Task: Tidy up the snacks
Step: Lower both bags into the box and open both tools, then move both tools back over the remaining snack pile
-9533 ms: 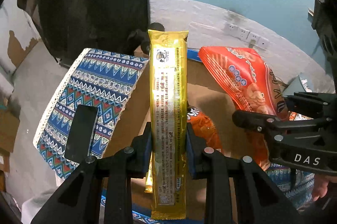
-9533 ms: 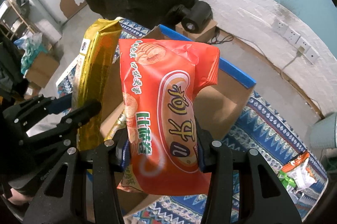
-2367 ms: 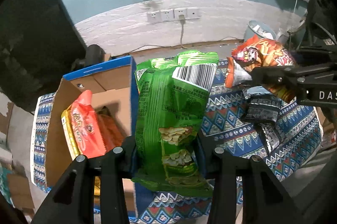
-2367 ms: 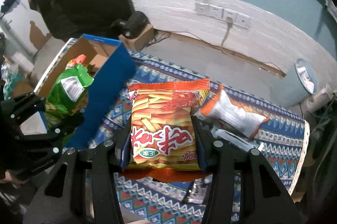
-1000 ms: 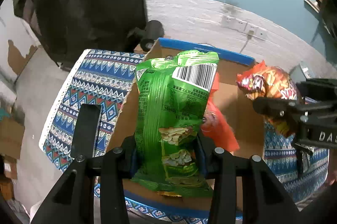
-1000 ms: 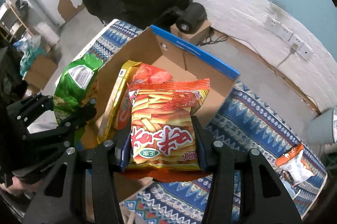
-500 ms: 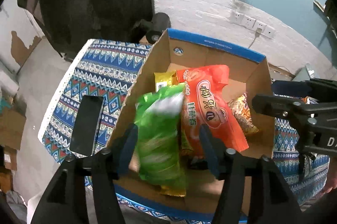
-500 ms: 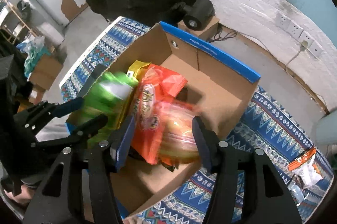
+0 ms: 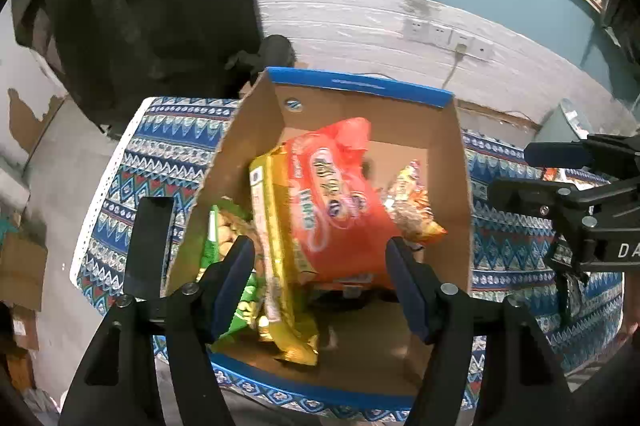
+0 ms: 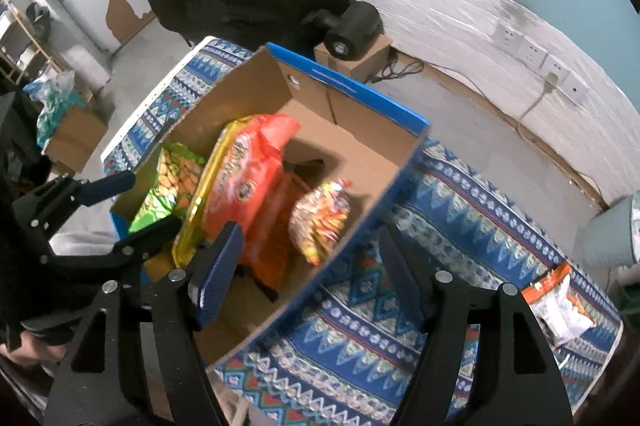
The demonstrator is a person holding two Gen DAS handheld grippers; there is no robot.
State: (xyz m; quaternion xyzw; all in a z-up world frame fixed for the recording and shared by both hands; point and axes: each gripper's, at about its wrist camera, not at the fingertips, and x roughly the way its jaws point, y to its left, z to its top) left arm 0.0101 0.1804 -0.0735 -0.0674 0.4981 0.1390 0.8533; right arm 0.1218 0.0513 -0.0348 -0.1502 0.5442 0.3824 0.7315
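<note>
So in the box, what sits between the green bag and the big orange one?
The gold packet, standing on edge between the green bag and orange bag; both views show it.

1. Left gripper (image 9: 320, 276): pointing steeply downward, jaws spread, just opened further, nothing between the pads
2. Right gripper (image 10: 308, 262): likewise angled down, jaws just widened, empty

1. The brown corrugated cardboard box (image 9: 456, 161) looks matt, its blue rim printed smooth.
2. The orange, gold and green snack bags (image 9: 336, 209) are glossy, crinkled plastic film.
3. The blue patterned woven cloth (image 10: 460, 226) looks soft and matt.
4. The white-painted brick wall (image 10: 452, 13) appears rough.
</note>
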